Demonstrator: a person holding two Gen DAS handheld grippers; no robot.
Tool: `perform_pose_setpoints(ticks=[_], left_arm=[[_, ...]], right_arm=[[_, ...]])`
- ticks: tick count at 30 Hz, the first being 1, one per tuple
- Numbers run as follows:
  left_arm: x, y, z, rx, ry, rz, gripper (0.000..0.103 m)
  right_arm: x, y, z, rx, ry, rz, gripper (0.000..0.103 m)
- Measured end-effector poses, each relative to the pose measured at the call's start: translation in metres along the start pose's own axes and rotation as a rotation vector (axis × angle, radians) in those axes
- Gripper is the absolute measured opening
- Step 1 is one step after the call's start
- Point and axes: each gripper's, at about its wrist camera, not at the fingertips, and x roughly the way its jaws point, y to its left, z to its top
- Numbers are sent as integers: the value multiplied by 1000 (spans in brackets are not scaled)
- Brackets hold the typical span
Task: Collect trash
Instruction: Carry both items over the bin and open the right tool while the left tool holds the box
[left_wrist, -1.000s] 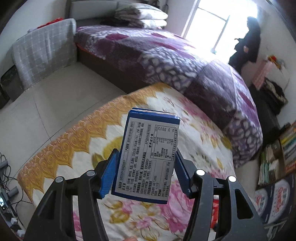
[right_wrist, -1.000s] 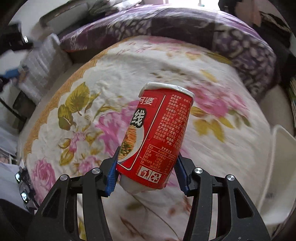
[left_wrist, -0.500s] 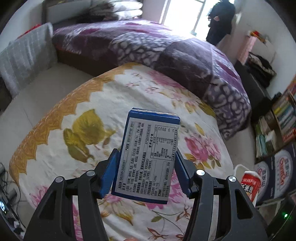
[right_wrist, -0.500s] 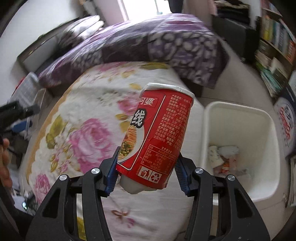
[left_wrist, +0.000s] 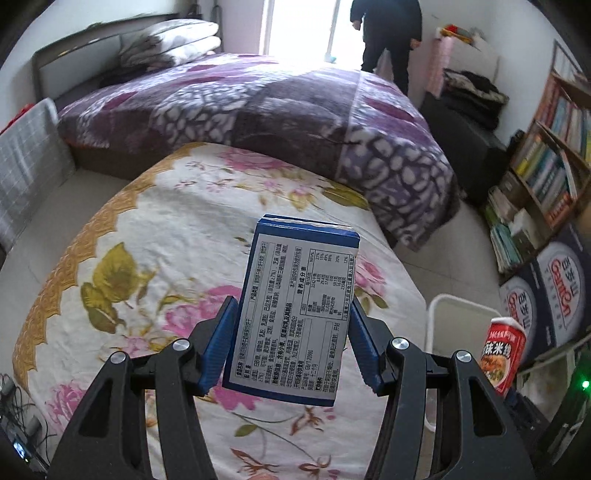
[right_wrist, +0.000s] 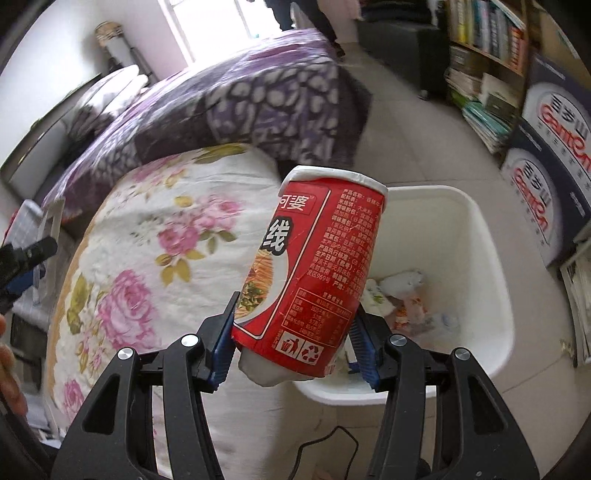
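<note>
Two pieces of trash are seen carried toward a white bin (right_wrist: 480, 280) beside a flowered bed (left_wrist: 177, 236). A blue box (left_wrist: 295, 314) is clamped in the left tongs (left_wrist: 290, 343), pads pressed on its long sides, its long axis running up and away from the tongs, label side to the camera. A red noodle cup (right_wrist: 314, 266) is clamped in the right tongs (right_wrist: 293, 338), tilted, rim end up and to the right, base end poking out below the pads.

Key relation: in the right wrist view the bin's open mouth lies just behind and to the right of the cup, w/ scraps of wrappers already at the bottom; the cup's lower part overlaps the near rim. In the left wrist view the box is held over the bed, w/ the bin's rim (left_wrist: 443, 302) low at right and the cup (left_wrist: 504, 354) seen in front of it. The right hand is judged much nearer to the bin, so the cup looks due to be dropped first; the box would need to be carried further right. Whether the cup is fully over the opening can't be told.

A person (left_wrist: 388, 33) is seen standing by the window, well apart.
</note>
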Motion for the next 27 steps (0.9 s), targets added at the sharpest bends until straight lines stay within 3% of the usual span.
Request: perform_pose_setpoints(ticks=[8, 18, 24, 27], left_arm=[[5, -45, -13, 94, 13, -27, 58], [19, -102, -36, 209, 56, -109, 58], [29, -145, -56, 298, 111, -219, 58], [36, -167, -67, 337, 157, -316, 58]], right_arm=[[-2, -40, 2, 97, 24, -49, 54], [-4, -83, -2, 182, 58, -143, 70], [-14, -113, -5, 257, 46, -170, 79], [-21, -129, -9, 293, 38, -192, 81]])
